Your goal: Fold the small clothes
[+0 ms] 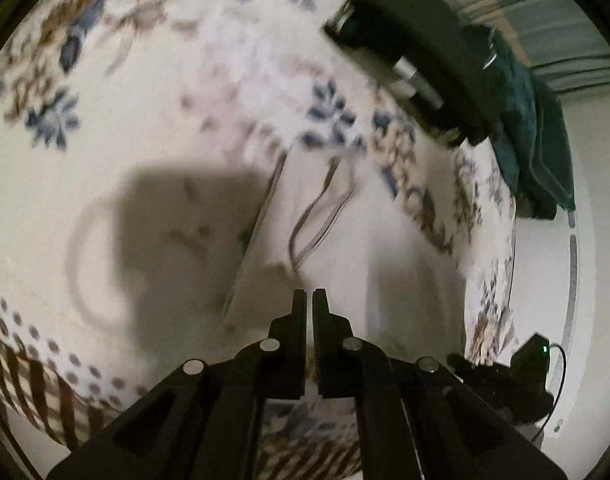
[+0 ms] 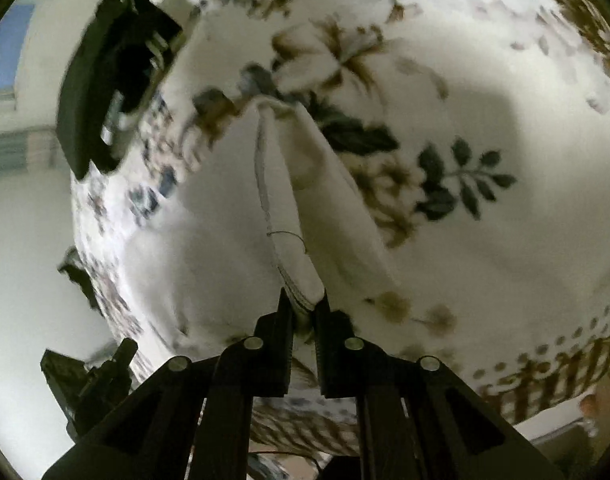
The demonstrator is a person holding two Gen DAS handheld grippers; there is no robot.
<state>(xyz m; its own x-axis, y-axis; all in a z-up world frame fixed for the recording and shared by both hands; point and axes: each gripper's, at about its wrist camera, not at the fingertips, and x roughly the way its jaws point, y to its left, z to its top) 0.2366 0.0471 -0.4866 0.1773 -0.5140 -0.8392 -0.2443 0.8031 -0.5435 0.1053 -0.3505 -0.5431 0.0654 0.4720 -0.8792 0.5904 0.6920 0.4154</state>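
One cream bedsheet (image 1: 117, 92) printed with blue and brown flowers fills both views; it is a bed cover, with a dotted and striped border toward 7 o'clock in the left wrist view and toward 4 o'clock in the right wrist view. One dark teal cloth (image 1: 533, 128) lies bunched at the bed's edge, at 2 o'clock in the left view. One small white garment (image 2: 225, 216) with a stitched hem lies on the sheet, partly lifted into a narrow fold that runs from the centre of the right view down toward 6 o'clock. In the left view the same white fabric (image 1: 345, 240) spreads from the centre toward 5 o'clock.

There are two hand-held grippers, both black. The right hand-held gripper (image 2: 303, 300) pinches the hemmed edge of the garment between its nearly closed jaws, the cloth rising straight out at 12 o'clock from its tips. The left hand-held gripper (image 1: 309, 300) has its jaws pressed together; the garment lies just beyond its tips at 12 o'clock, and whether any cloth is caught between them I cannot tell. Each gripper appears blurred in the other's view, high toward the top corner.
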